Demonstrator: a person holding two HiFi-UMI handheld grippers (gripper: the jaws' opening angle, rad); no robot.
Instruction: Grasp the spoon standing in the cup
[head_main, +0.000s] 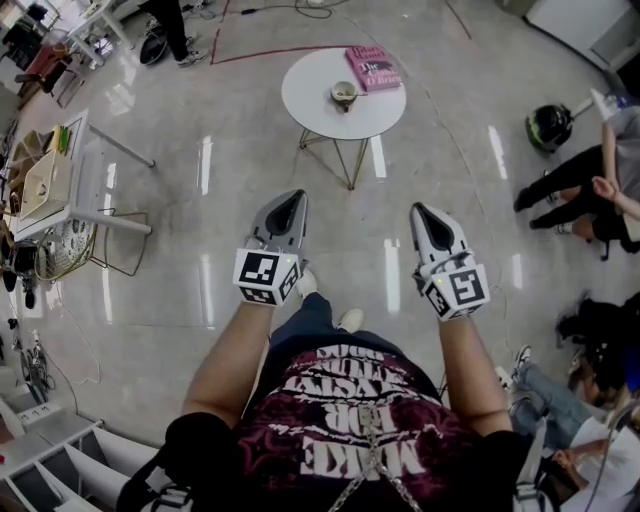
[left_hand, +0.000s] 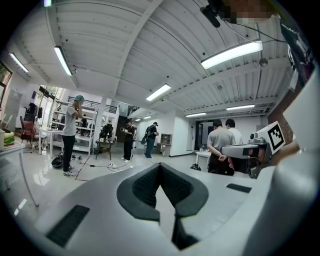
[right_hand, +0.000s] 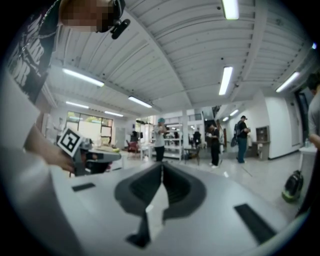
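In the head view a small cup (head_main: 343, 96) stands on a round white table (head_main: 315, 110) far ahead, with a spoon (head_main: 358, 94) in it, handle leaning right. Both grippers are held in front of the person's body, well short of the table and pointing toward it. The left gripper (head_main: 294, 199) has its jaws together with nothing between them; in the left gripper view its tips (left_hand: 160, 167) meet. The right gripper (head_main: 418, 211) is also shut and empty, tips touching in the right gripper view (right_hand: 162, 167). Neither gripper view shows the cup or the table.
A pink book (head_main: 373, 67) lies on the table beside the cup. A white desk with clutter (head_main: 55, 185) stands at the left. People sit on the floor at the right, near a black helmet (head_main: 549, 125). Shiny floor lies between me and the table.
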